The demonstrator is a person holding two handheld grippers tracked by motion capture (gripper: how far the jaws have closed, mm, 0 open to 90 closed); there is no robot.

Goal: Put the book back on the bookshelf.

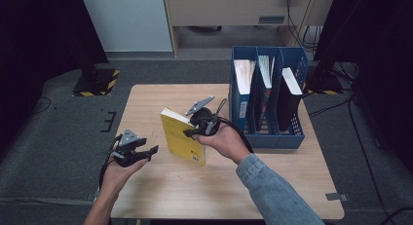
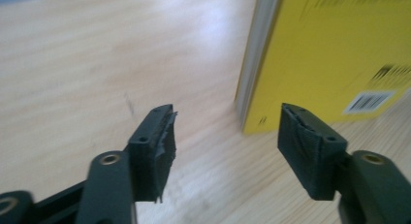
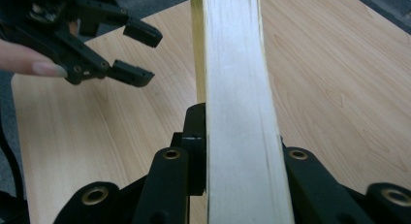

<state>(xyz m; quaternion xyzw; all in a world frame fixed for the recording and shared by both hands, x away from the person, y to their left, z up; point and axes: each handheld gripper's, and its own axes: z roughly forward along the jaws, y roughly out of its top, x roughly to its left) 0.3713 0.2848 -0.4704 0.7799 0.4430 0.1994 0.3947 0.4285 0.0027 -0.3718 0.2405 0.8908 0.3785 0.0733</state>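
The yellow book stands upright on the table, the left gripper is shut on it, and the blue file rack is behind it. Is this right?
One thing is wrong: the right gripper is the one shut on the yellow book, as the right gripper view shows, with the page edge between its jaws. The left gripper is open beside it. The book does stand upright on the table, with the blue file rack behind.

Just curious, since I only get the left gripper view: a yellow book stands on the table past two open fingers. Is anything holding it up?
Observer: Yes. The right gripper has its fingers shut on the yellow book and holds it upright on the table.
Visitor: Is anything else on that table?
Observer: A blue file rack stands at its far right, with books or folders in its slots.
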